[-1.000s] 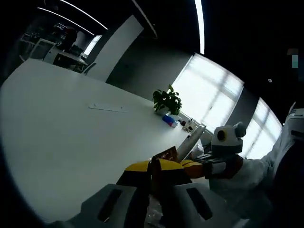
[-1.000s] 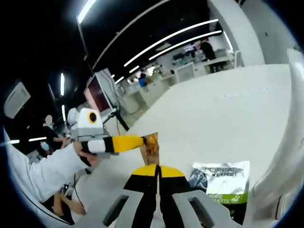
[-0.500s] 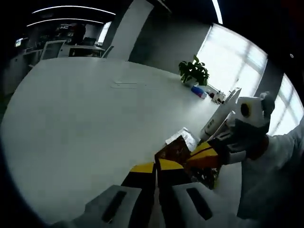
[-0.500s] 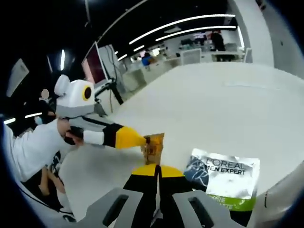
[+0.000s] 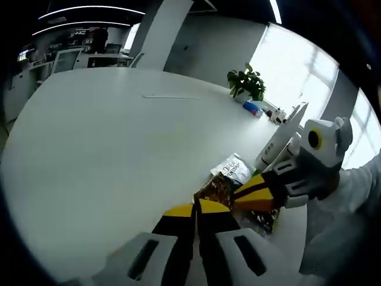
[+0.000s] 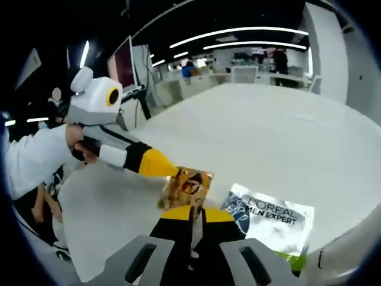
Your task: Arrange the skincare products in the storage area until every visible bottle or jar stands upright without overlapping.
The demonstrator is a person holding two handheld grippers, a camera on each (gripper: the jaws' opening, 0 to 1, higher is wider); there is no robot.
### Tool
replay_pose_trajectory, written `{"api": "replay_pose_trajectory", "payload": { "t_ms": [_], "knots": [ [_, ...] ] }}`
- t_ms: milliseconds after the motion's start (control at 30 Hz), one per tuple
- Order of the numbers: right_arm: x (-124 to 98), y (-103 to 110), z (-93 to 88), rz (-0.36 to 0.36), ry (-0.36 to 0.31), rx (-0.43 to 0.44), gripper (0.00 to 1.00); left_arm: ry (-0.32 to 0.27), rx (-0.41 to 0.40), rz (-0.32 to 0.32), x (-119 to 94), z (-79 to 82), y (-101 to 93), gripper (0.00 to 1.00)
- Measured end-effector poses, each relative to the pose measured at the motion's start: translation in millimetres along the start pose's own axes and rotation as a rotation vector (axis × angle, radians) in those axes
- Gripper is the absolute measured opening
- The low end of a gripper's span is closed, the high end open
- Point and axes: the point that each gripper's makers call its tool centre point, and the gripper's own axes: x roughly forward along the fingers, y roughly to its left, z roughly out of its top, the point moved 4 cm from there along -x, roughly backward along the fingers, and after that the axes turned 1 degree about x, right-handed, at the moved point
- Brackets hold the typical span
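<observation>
A small gold-brown sachet (image 5: 215, 186) hangs just above the white table (image 5: 107, 149), stretched between both grippers. My left gripper (image 5: 196, 208) is shut on its near edge. My right gripper (image 5: 239, 199) comes in from the right, its yellow tips closed on the sachet's other side. In the right gripper view the sachet (image 6: 186, 187) lies tilted in front of my right gripper (image 6: 193, 212), with the left gripper (image 6: 170, 171) pinching its upper left corner. A silver L'Oreal Men Expert sachet (image 6: 269, 211) lies flat on the table just to the right, also seen as a pale packet (image 5: 233, 168).
A white upright panel (image 5: 280, 140) stands by the sachets at the table's edge. A potted plant (image 5: 247, 83) and a blue item sit far back. The person's white sleeve (image 6: 36, 164) holds the left gripper. A monitor (image 6: 124, 62) and desks lie beyond the table.
Both grippers have come down with the gold sachet, which went from hanging upright to lying tilted close over the table. Both views now look more down at the table.
</observation>
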Motion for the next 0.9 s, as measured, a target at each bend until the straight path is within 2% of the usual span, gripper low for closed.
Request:
{"api": "replay_pose_trajectory", "payload": {
  "t_ms": [100, 200, 300, 333, 400, 500, 667, 900],
  "knots": [
    [-1, 2, 0.7, 0.009, -0.006, 0.006, 0.00, 0.003, 0.009, -0.001, 2, 0.6, 0.8, 0.00],
    [0, 2, 0.6, 0.003, 0.000, -0.049, 0.03, 0.016, 0.008, 0.016, 5, -0.6, 2.4, 0.00],
    [6, 8, 1.1, 0.017, 0.005, -0.119, 0.04, 0.038, 0.062, 0.017, 8, -2.7, -1.2, 0.00],
    [7, 9, 1.6, 0.017, 0.005, -0.136, 0.07, 0.050, 0.104, 0.019, 9, -3.3, -3.5, 0.00],
    [11, 14, 2.5, 0.020, 0.000, -0.159, 0.10, 0.062, 0.126, 0.034, 11, -3.8, -4.7, 0.00],
    [18, 15, 2.4, 0.024, 0.003, -0.181, 0.10, 0.065, 0.132, 0.037, 11, -3.7, -4.0, 0.00],
    [27, 15, 2.3, 0.008, 0.025, -0.290, 0.12, 0.072, 0.154, 0.050, 13, -1.6, 1.3, 0.00],
    [33, 14, 1.6, 0.022, 0.028, -0.310, 0.13, 0.081, 0.154, 0.077, 16, -5.5, 2.6, 0.00]
  ]
}}
